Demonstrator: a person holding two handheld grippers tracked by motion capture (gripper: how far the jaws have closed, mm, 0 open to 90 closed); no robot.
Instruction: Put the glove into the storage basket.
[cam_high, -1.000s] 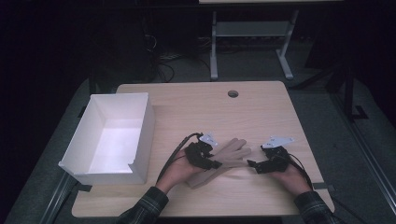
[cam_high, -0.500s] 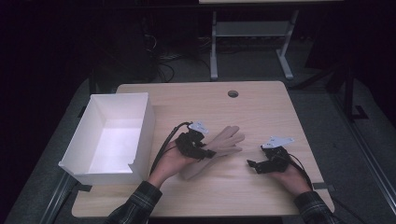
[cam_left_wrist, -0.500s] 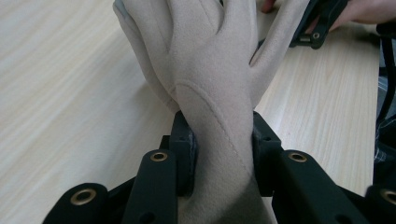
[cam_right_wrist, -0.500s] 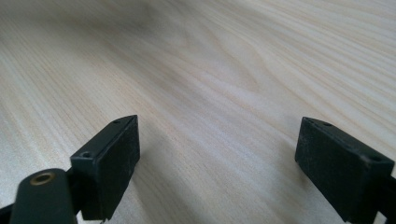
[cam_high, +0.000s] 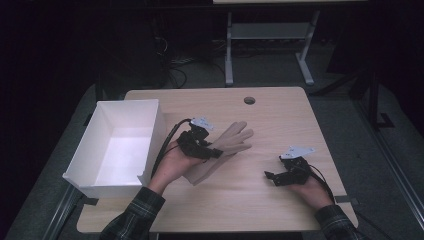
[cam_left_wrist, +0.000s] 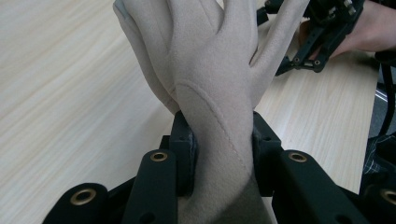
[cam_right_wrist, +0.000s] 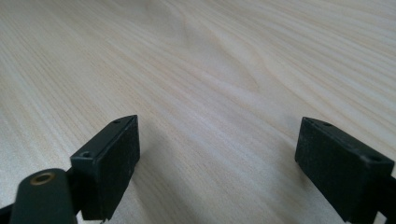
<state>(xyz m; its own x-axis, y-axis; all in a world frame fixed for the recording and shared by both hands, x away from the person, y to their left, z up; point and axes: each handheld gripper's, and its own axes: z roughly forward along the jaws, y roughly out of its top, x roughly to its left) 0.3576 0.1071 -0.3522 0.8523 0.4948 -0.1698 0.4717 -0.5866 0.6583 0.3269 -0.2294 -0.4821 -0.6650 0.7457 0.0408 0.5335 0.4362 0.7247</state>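
We note left gripper (cam_left_wrist: 219, 144) clamps glove (cam_left_wrist: 210, 70) at cuff; fingers trailing toward 3 o'clock could snag on white box (cam_high: 85, 155) rim; right gripper (cam_right_wrist: 219, 158) wide, empty

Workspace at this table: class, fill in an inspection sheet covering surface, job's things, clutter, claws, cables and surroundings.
Surface: light wooden table with a round hole near its far edge.
Job's things: beige fabric glove, pinched at the cuff; open white rectangular box at the table's left edge.
Clutter: nothing seen.
Claws: left claw shut on the glove; right claw open over bare wood.
Cables: black cable trails from the left claw.
Surroundings: dark floor, grey metal table frame beyond.
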